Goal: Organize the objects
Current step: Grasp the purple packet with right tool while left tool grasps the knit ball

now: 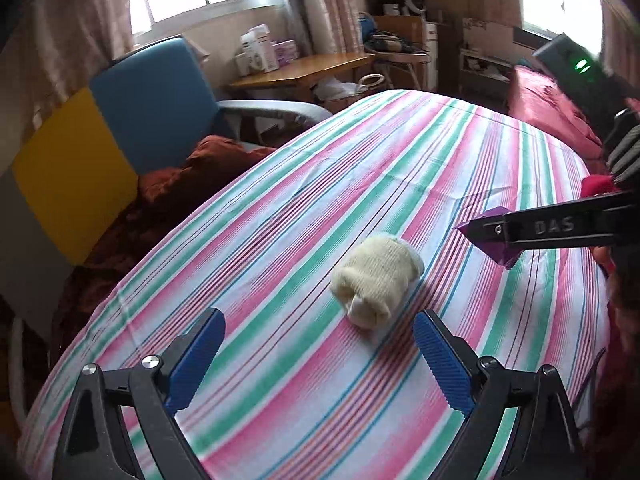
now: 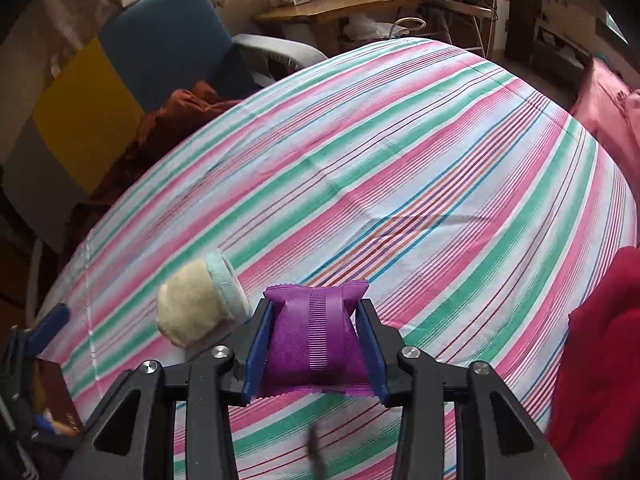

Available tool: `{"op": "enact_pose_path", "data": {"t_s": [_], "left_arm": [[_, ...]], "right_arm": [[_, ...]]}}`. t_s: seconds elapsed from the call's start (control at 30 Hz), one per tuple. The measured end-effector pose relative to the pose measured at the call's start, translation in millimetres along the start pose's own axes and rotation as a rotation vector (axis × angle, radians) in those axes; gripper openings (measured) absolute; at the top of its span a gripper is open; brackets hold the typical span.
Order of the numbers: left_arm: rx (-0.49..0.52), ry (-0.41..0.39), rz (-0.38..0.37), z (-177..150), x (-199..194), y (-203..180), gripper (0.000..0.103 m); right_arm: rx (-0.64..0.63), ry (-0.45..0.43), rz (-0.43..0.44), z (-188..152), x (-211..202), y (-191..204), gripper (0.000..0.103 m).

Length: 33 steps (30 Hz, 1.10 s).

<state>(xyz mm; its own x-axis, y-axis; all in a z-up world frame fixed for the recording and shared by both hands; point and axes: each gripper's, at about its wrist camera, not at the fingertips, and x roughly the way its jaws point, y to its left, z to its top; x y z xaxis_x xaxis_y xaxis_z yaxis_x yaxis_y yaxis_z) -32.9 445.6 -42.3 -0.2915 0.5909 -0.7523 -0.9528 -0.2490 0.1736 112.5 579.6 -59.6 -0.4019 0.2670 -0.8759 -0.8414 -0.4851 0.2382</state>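
A rolled cream sock bundle (image 1: 376,280) lies on the striped bedsheet (image 1: 360,168). My left gripper (image 1: 320,360) hovers just short of it, open, with nothing between its blue pads. From the right edge of the left wrist view comes my right gripper (image 1: 486,233), carrying a purple packet (image 1: 508,256) above the sheet, to the right of the sock. In the right wrist view that gripper (image 2: 316,312) is shut on the purple packet (image 2: 312,340), squeezing its sides. The sock bundle (image 2: 196,304) sits just left of it, with one blue left fingertip (image 2: 50,324) at the far left.
Red cloth (image 2: 600,360) is bunched at the sheet's right edge. A brown box (image 2: 56,400) shows at the lower left. A blue and yellow chair (image 1: 152,100) with rust-coloured bedding (image 1: 208,168) stands beyond the bed's left side, and a wooden desk (image 1: 304,70) behind.
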Motion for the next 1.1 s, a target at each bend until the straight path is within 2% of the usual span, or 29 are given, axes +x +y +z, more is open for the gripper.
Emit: {"op": "enact_pose_path", "data": {"t_s": [0.2, 0.37, 0.53, 0.67, 0.77, 0.8, 0.83, 0.87, 0.93, 1.1], "left_arm": [[0.038, -0.003, -0.068, 9, 12, 2, 0.096], [0.144, -0.037, -0.107, 17, 13, -11, 0.096], [0.249, -0.009, -0.125, 21, 30, -26, 0.097], [0.268, 0.033, -0.149, 26, 52, -29, 0.097], [0.235, 0.05, -0.167, 29, 67, -29, 0.096], [0.22, 0.062, -0.166, 30, 72, -29, 0.093], [0.199, 0.071, -0.158, 30, 76, -29, 0.083], [0.179, 0.079, -0.157, 30, 79, -28, 0.079], [0.107, 0.103, -0.202, 31, 83, -25, 0.053], [0.048, 0.114, -0.167, 21, 72, -30, 0.052]], "right_arm": [[0.027, -0.008, 0.027, 1, -5, -2, 0.042], [0.07, -0.019, 0.041, 3, -6, -8, 0.042], [0.072, -0.011, 0.053, 3, -3, -7, 0.042], [0.071, -0.003, 0.059, 0, -4, -10, 0.042], [0.065, 0.004, 0.062, 0, -2, -8, 0.042], [0.062, 0.006, 0.061, 0, -2, -8, 0.042], [0.058, 0.01, 0.059, 0, -1, -7, 0.042], [0.058, 0.013, 0.057, 0, 0, -7, 0.042], [0.057, 0.017, 0.055, 0, 1, -8, 0.042], [0.016, 0.038, 0.061, -2, 7, 1, 0.042]]}}
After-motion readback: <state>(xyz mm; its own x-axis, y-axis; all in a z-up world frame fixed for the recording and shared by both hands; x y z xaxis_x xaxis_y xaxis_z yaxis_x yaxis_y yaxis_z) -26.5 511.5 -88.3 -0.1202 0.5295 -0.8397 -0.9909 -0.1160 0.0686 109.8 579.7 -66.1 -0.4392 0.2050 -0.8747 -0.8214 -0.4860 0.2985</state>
